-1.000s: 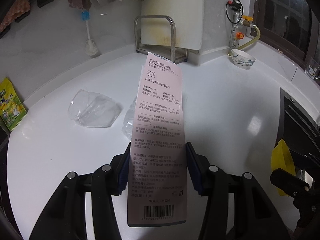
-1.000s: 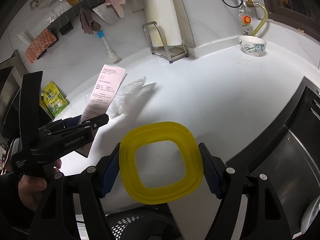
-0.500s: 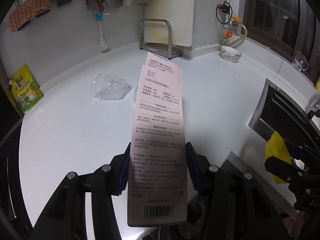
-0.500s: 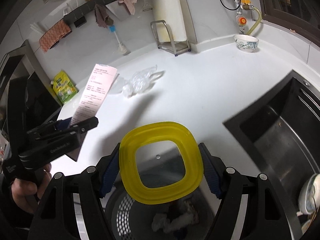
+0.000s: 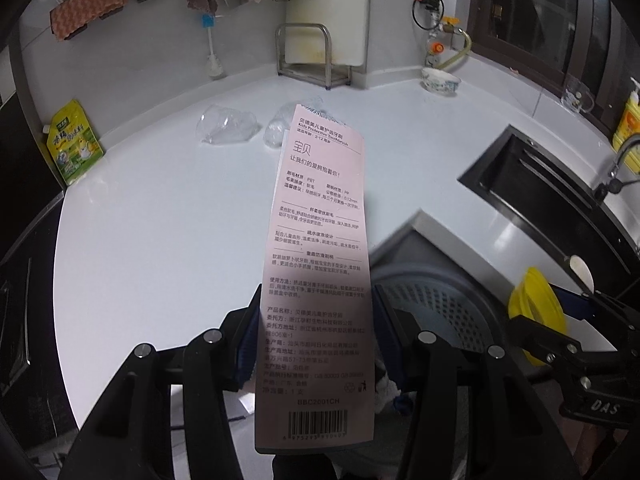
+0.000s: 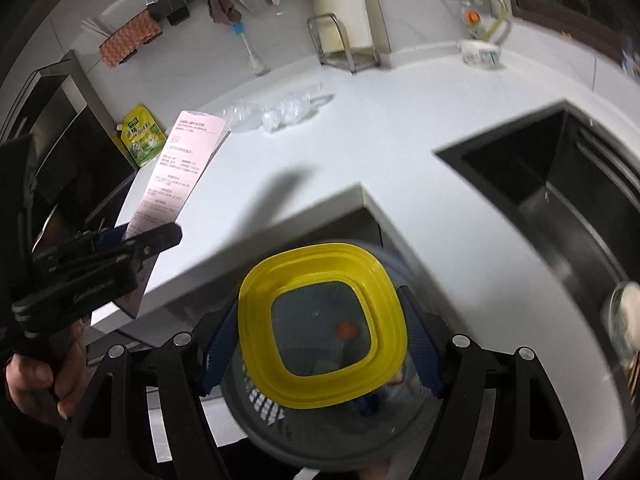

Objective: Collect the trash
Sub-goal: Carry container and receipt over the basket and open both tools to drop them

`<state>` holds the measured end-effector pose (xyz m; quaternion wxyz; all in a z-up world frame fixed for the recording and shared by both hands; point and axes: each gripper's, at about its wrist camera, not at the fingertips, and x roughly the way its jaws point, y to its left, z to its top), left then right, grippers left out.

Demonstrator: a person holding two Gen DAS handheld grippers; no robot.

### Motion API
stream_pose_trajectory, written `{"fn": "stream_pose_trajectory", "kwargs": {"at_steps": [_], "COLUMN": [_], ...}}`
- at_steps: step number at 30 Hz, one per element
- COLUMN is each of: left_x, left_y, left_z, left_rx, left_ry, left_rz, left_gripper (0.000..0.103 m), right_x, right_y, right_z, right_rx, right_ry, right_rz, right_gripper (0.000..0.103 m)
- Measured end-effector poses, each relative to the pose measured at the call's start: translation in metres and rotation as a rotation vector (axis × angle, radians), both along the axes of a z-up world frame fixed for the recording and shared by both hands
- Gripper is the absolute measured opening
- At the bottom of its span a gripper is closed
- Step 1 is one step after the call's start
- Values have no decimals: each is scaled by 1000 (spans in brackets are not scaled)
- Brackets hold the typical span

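Observation:
My left gripper (image 5: pixel 316 332) is shut on a long pink toothbrush package card (image 5: pixel 320 248), which stands up over the edge of the white counter (image 5: pixel 160 232). My right gripper (image 6: pixel 320 336) is shut on a yellow square plastic lid (image 6: pixel 320 320) with a clear middle, held over a grey perforated trash bin (image 6: pixel 256 396) below the counter corner. The bin (image 5: pixel 432 304) also shows beneath the card. Crumpled clear plastic wrappers (image 5: pixel 228 128) lie far back on the counter. The left gripper (image 6: pixel 132 236) with the card (image 6: pixel 180 164) shows at the left of the right wrist view.
A dark sink (image 6: pixel 560 184) is cut into the counter at the right. A green-yellow pouch (image 5: pixel 72 144), a metal rack with a cutting board (image 5: pixel 316 52), a bowl (image 5: pixel 440 80) and a brush stand along the back wall. A hand (image 6: pixel 36 376) holds the left gripper.
Both grippers have pulled back from the counter with their loads. The counter's front corner and the grey bin have come into view beneath them; the wrappers look farther away.

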<state>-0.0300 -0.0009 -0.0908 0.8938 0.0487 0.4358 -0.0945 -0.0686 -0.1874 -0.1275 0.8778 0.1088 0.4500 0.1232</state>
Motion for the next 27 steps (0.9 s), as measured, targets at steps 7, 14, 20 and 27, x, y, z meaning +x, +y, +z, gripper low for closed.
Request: {"fn": "stream_pose_trajectory", "kwargs": {"at_steps": [7, 14, 20, 27], "left_x": [-44, -58, -53, -44], "left_y": [-10, -21, -30, -35], "left_z": [-25, -50, -76, -90], "left_rx": [41, 49, 43, 36], "left_ry": [71, 142, 197, 211], "left_rz": [-73, -106, -132, -116], "left_gripper": [49, 49, 49, 50], "right_x": [-27, -38, -31, -18], "right_y": [-4, -9, -11, -9], "right_z": [-23, -39, -58, -73], "right_rx": [-13, -50, -45, -55], "right_ry": [41, 62, 91, 118], "right_rz": [-20, -27, -51, -49], "right_gripper": [71, 71, 71, 71]}}
